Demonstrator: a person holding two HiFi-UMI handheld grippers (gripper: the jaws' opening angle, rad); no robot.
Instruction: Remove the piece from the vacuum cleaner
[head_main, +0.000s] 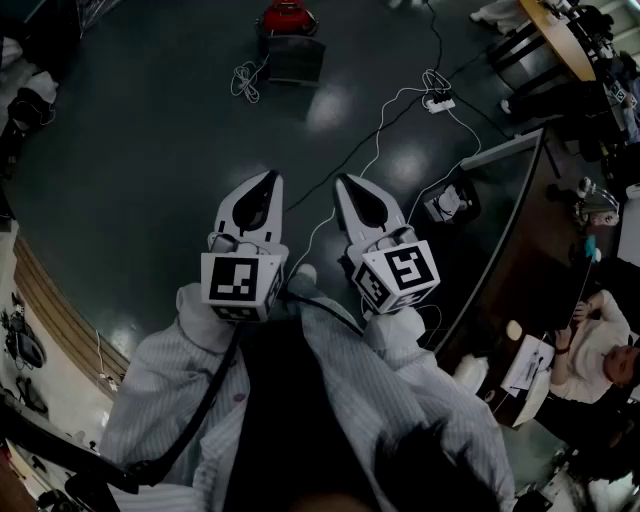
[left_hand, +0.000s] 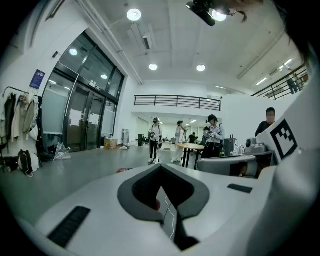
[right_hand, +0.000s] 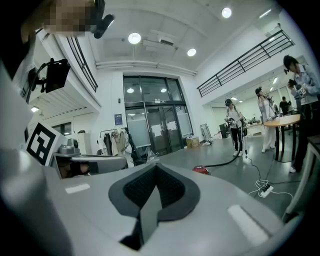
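The red vacuum cleaner (head_main: 286, 14) stands on the dark floor far ahead of me, at the top of the head view. In the right gripper view the vacuum cleaner (right_hand: 201, 170) is a small red body with a dark hose running off to the right. Only a red sliver of it (left_hand: 122, 170) peeks over the jaws in the left gripper view. My left gripper (head_main: 268, 182) (left_hand: 161, 167) and right gripper (head_main: 346, 184) (right_hand: 156, 167) are held side by side close to my body. Both point forward, shut and holding nothing.
A black box (head_main: 296, 60) sits just before the vacuum, with a coiled white cable (head_main: 245, 78) beside it. A power strip (head_main: 440, 102) and cords trail toward a desk (head_main: 520, 230) on the right, where a seated person (head_main: 600, 340) is. Other people (left_hand: 156, 140) stand across the hall.
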